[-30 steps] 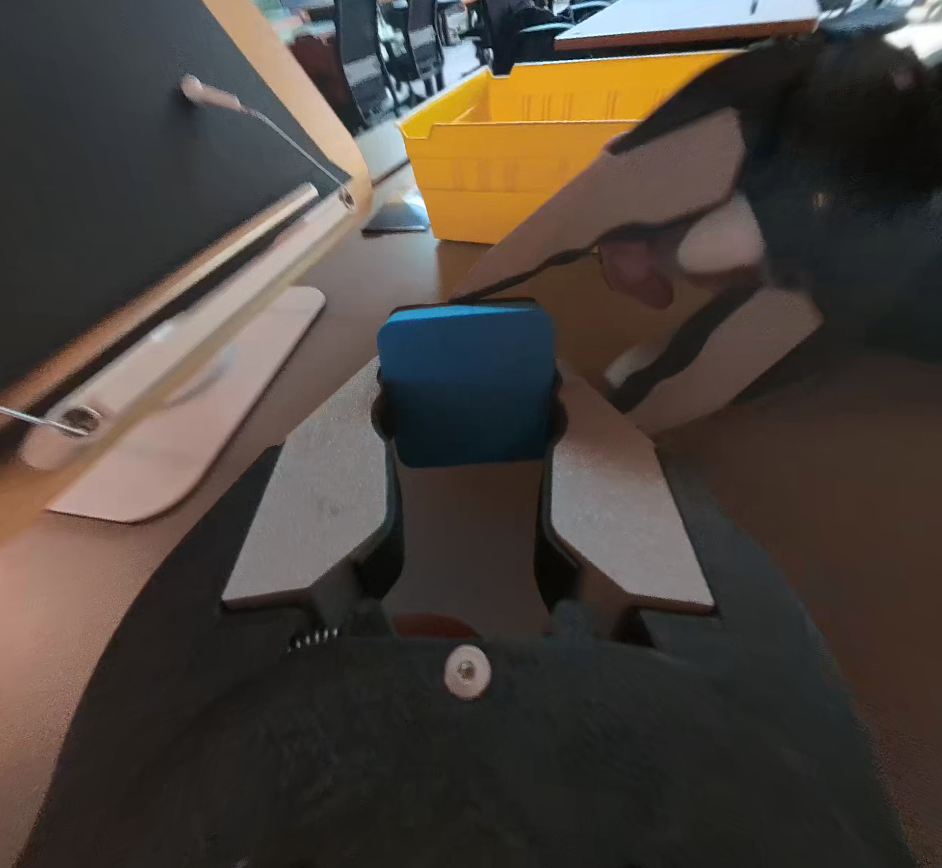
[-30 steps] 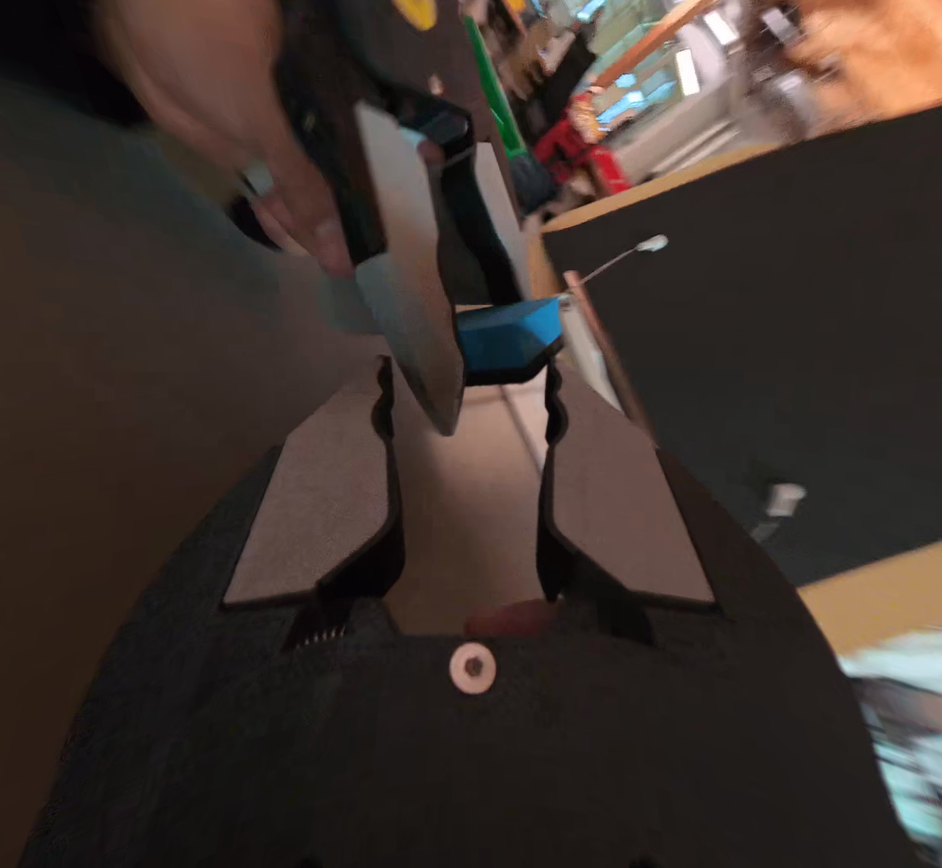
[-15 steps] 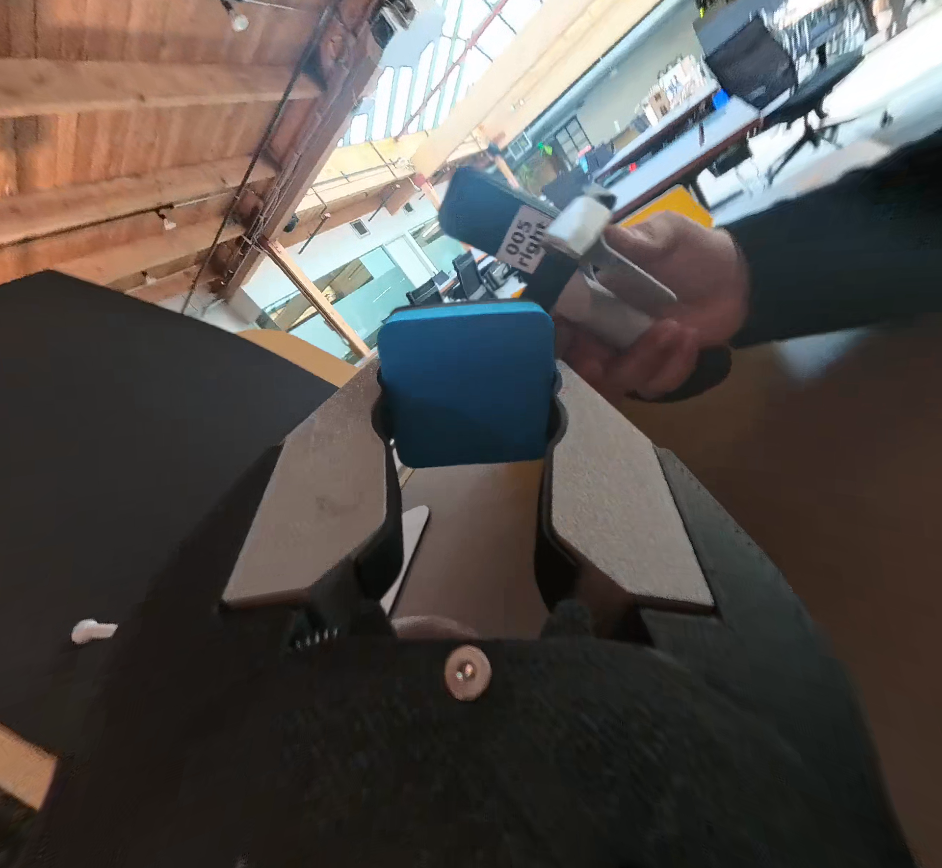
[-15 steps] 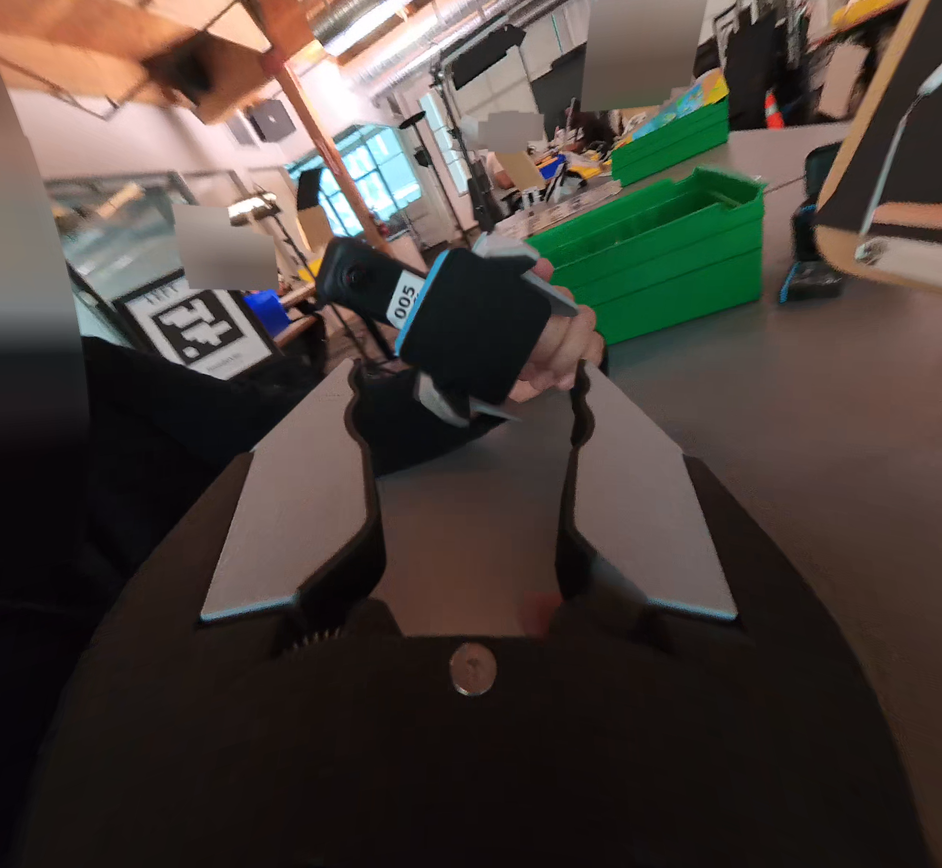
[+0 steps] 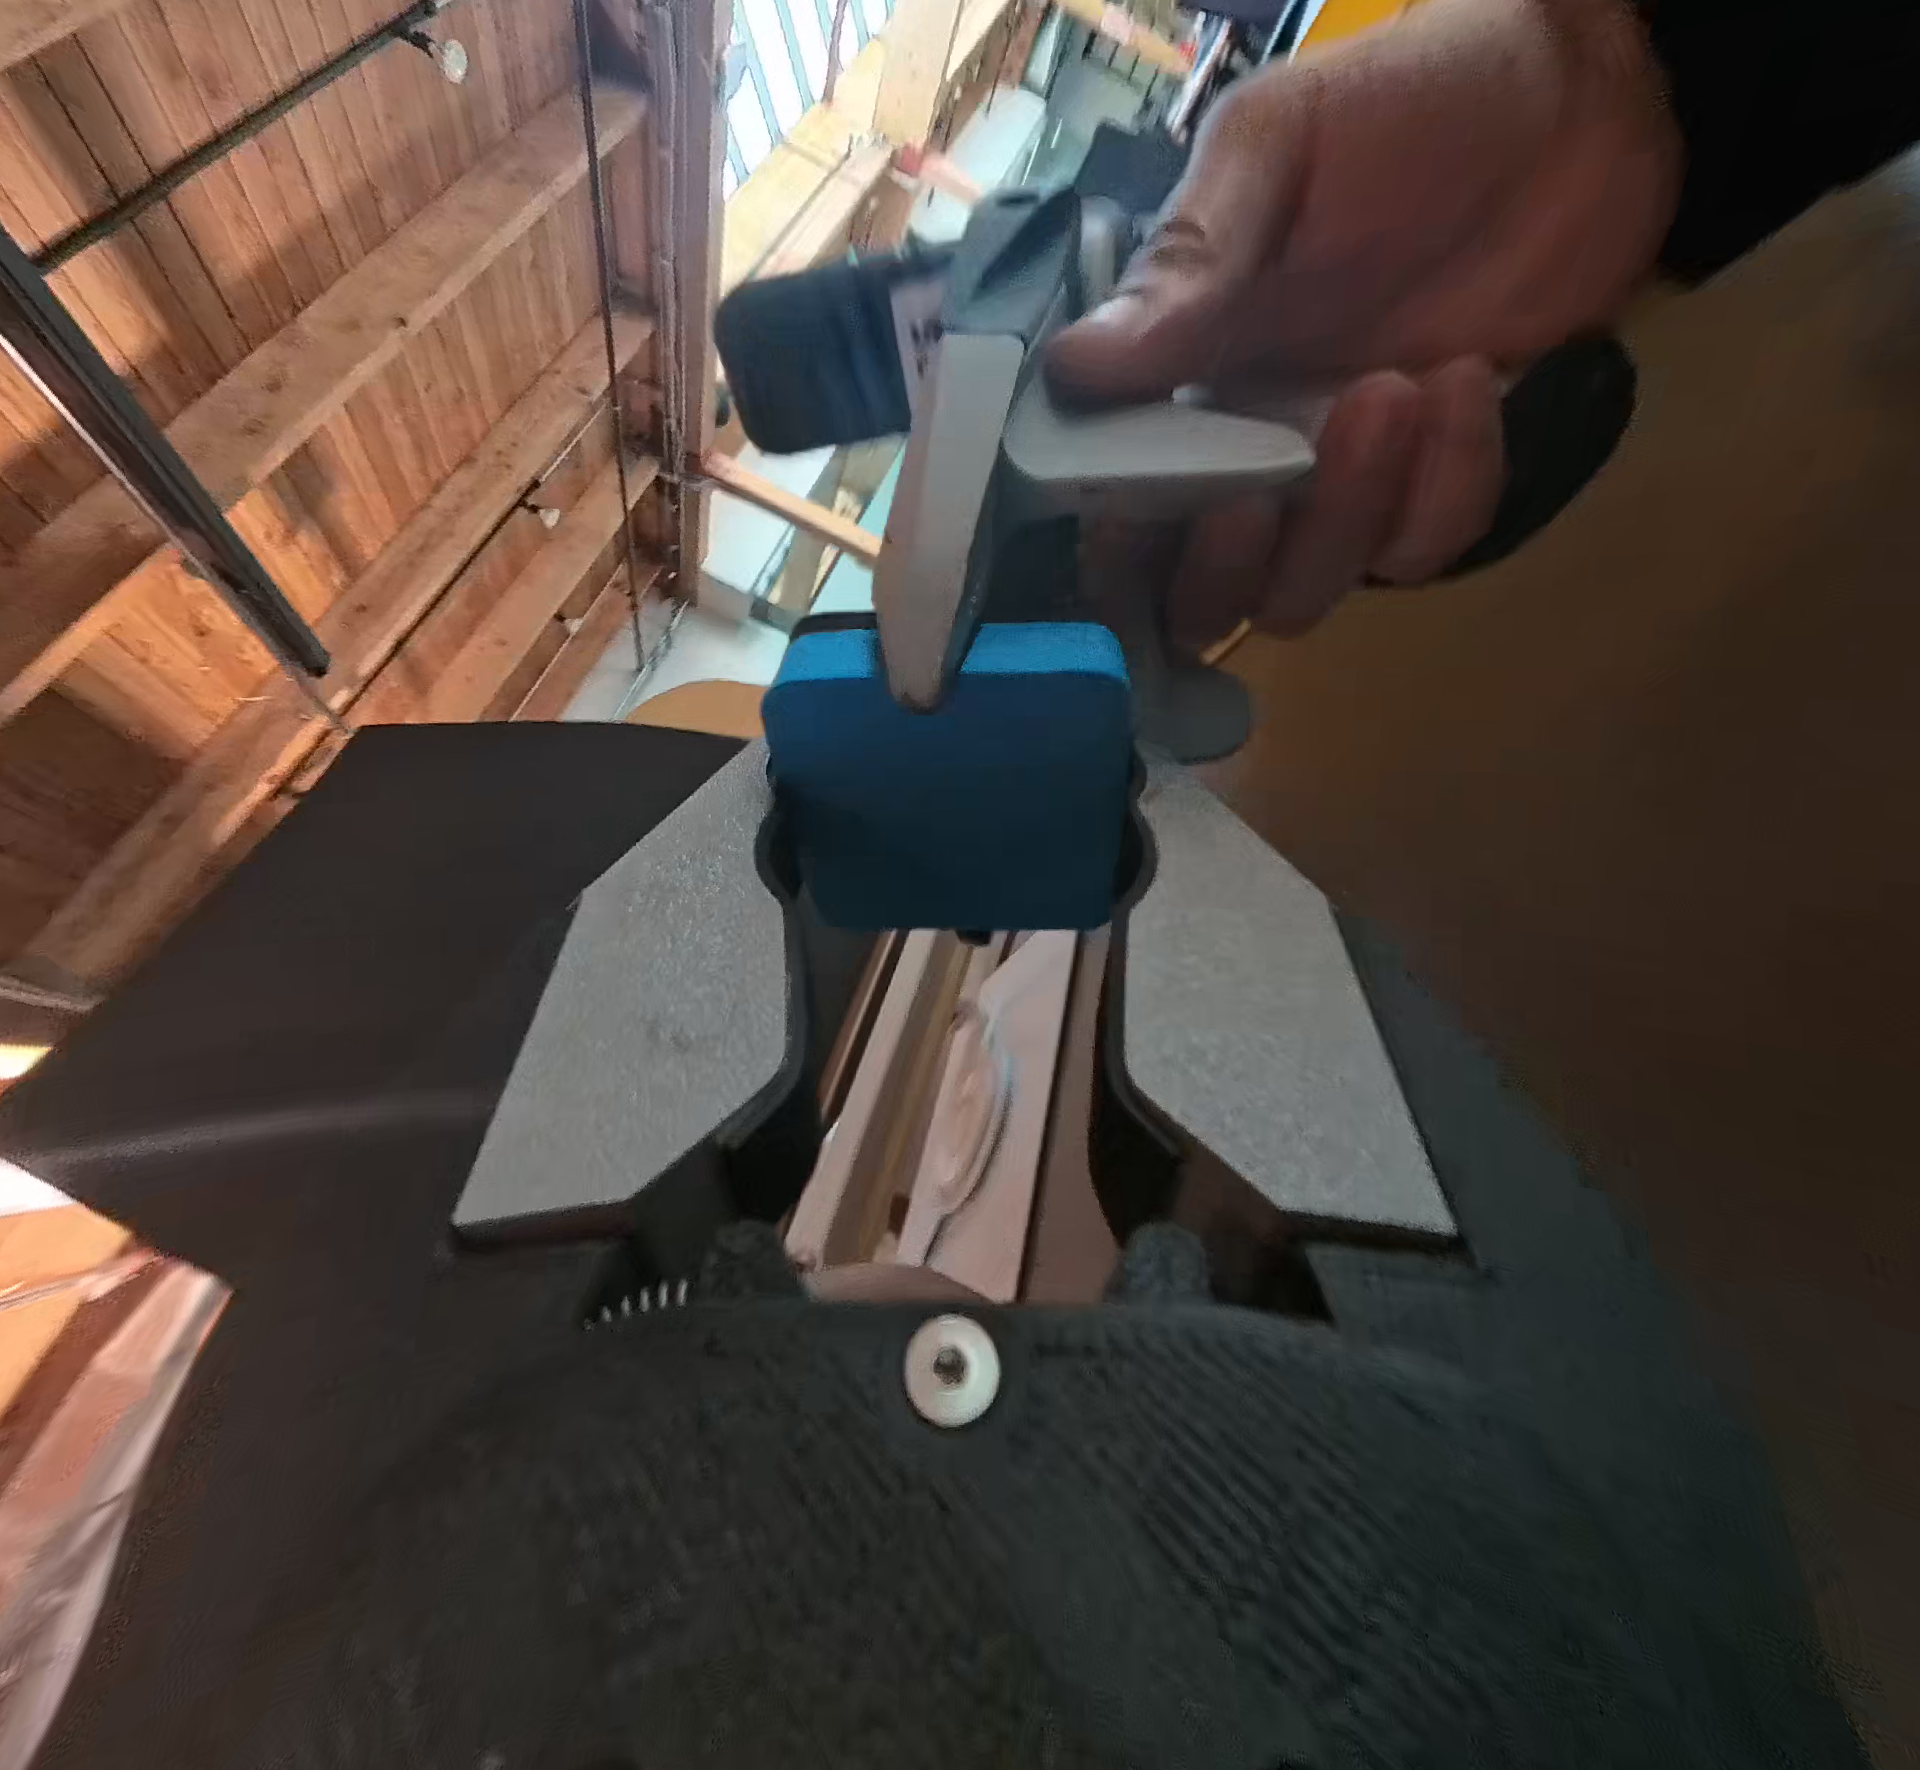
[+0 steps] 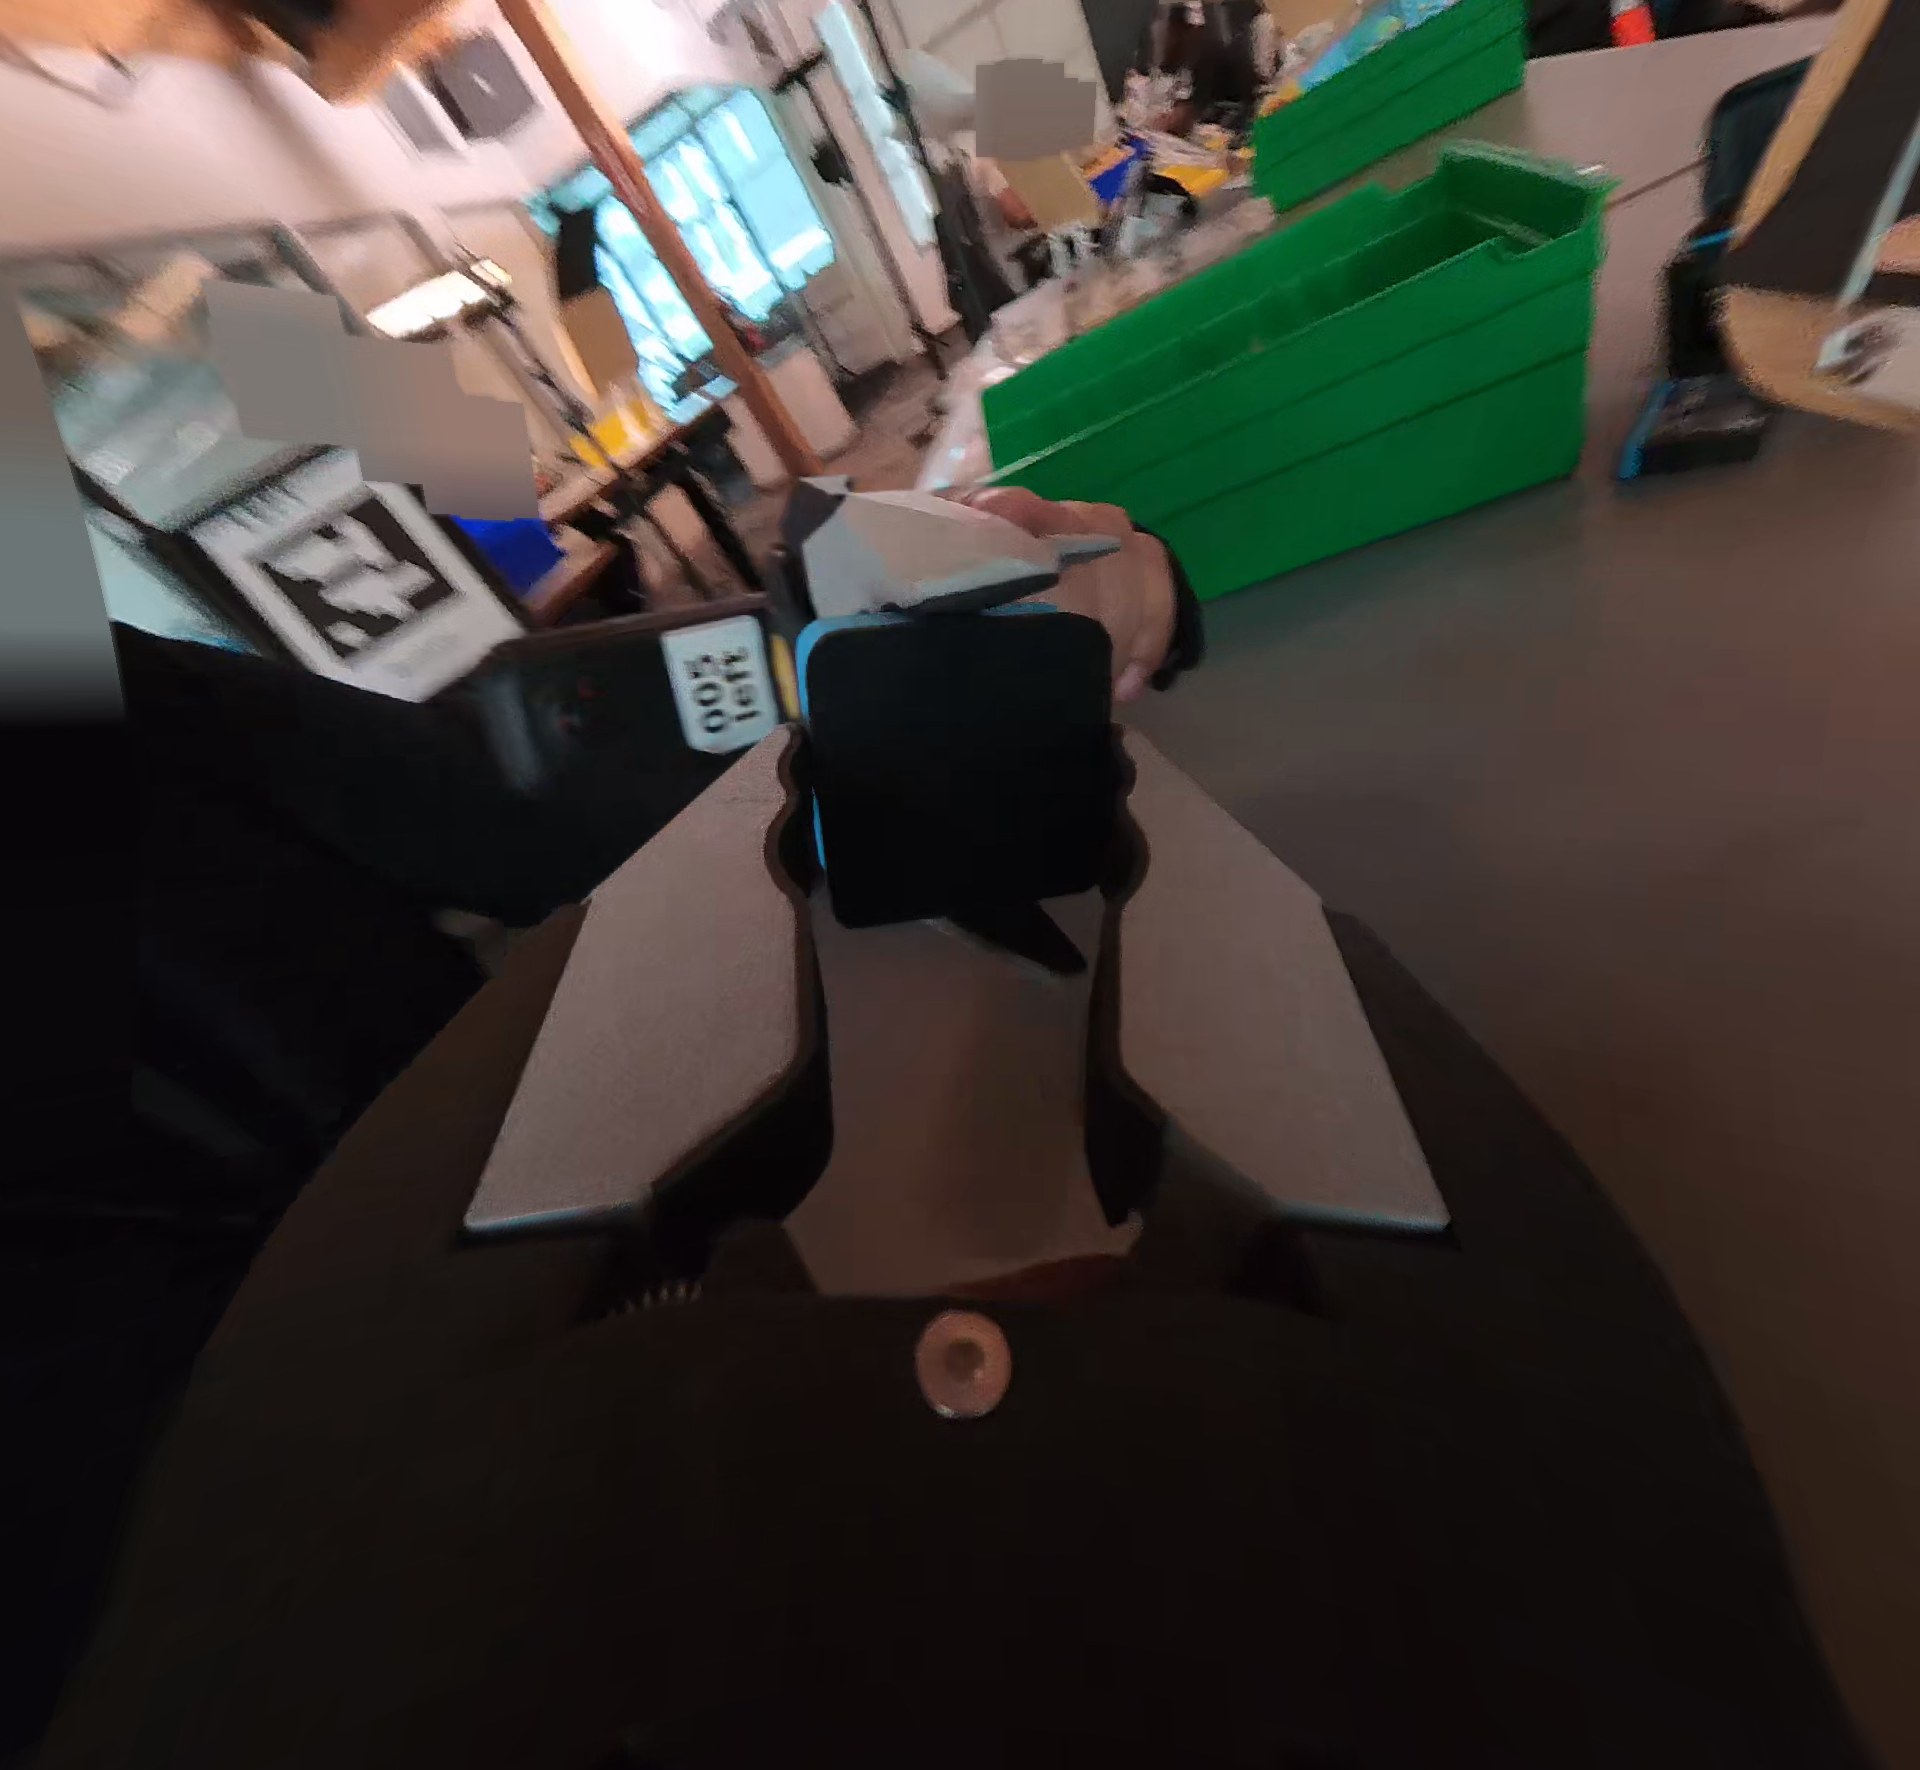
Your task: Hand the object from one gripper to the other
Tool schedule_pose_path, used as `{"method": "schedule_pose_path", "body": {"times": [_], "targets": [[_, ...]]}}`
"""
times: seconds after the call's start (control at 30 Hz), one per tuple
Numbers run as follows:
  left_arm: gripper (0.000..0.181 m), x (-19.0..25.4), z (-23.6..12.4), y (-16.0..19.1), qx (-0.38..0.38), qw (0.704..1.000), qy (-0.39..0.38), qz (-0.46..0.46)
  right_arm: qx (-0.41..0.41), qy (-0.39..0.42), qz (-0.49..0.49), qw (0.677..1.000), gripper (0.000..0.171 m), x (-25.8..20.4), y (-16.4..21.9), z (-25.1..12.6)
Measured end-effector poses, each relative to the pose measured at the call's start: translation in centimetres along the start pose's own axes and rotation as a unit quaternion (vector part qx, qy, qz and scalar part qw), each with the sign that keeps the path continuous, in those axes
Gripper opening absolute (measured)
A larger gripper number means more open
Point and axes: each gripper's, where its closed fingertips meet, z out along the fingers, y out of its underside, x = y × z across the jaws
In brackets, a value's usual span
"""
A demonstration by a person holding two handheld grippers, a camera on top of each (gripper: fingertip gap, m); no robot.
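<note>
1. Two tongs are seen meeting on one blue block (image 5: 948, 798), a flat square pad with rounded corners; it is held in mid-air at the tips of both.
2. The left gripper (image 5: 951, 811) is seen pinching the block by its two side edges, the broad blue face turned toward its own camera.
3. In the left wrist view, one finger (image 5: 940, 515) of the other tong lies across the block's upper face; its second finger is hidden behind the block.
4. In the right wrist view the block (image 6: 961, 770) shows a dark face with a thin blue rim at its left edge. The right gripper (image 6: 961, 785) brackets it at both sides; contact looks closed, though blur leaves the squeeze uncertain.
5. No long axis can be made out: the block reads near square, its thin dimension running between the right tong's fingers.
6. A hand (image 5: 1382, 286) on the right tong's handle is blurred; beyond the right tong's tips a green bin (image 6: 1309, 401) stands.
</note>
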Motion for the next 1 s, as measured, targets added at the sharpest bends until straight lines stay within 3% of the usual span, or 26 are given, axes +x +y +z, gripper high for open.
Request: {"method": "schedule_pose_path", "body": {"times": [0.17, 0.33, 0.47, 0.57, 0.73, 0.8, 0.87, 0.9, 0.93, 1.0], "targets": [[0.057, 0.4, 0.2, 2.8, -0.072, 0.997, 0.015, -0.028, -0.021, 0.145, -0.098, 0.984, 0.054, 3.0, -0.2, -0.7], [0.040, 0.2, -0.3, 6.5, -0.136, 0.975, 0.039, -0.174, -0.039, 0.328, -0.203, 0.922, 0.053, 6.7, -1.4, -3.8], [0.043, 1.4, -0.4, 6.8, -0.127, 0.906, 0.109, -0.390, -0.151, 0.442, -0.338, 0.817, 0.054, 9.1, -0.5, -5.8], [0.047, 1.1, -0.6, 6.6, -0.107, 0.850, 0.130, -0.500, -0.231, 0.462, -0.417, 0.748, 0.053, 9.9, 1.0, -5.6], [0.053, 1.2, -0.2, 5.7, -0.068, 0.746, 0.160, -0.642, -0.267, 0.427, -0.487, 0.713, 0.054, 9.1, 2.3, -3.2], [0.052, 1.9, -0.1, 5.4, -0.071, 0.722, 0.183, -0.663, -0.255, 0.421, -0.499, 0.713, 0.054, 8.5, 2.1, -2.5], [0.048, 2.5, 0.0, 5.1, -0.074, 0.716, 0.197, -0.665, -0.248, 0.419, -0.508, 0.710, 0.054, 8.1, 1.8, -2.1], [0.039, 2.7, 0.0, 4.7, -0.068, 0.722, 0.206, -0.657, -0.247, 0.417, -0.514, 0.708, 0.054, 7.9, 1.8, -1.9], [0.028, 2.9, 0.0, 4.5, -0.066, 0.735, 0.211, -0.641, -0.249, 0.418, -0.519, 0.703, 0.054, 7.9, 1.8, -1.9], [0.026, 3.0, 0.0, 4.9, -0.082, 0.771, 0.204, -0.597, -0.246, 0.415, -0.528, 0.699, 0.052, 7.7, 1.9, -1.8]]}}
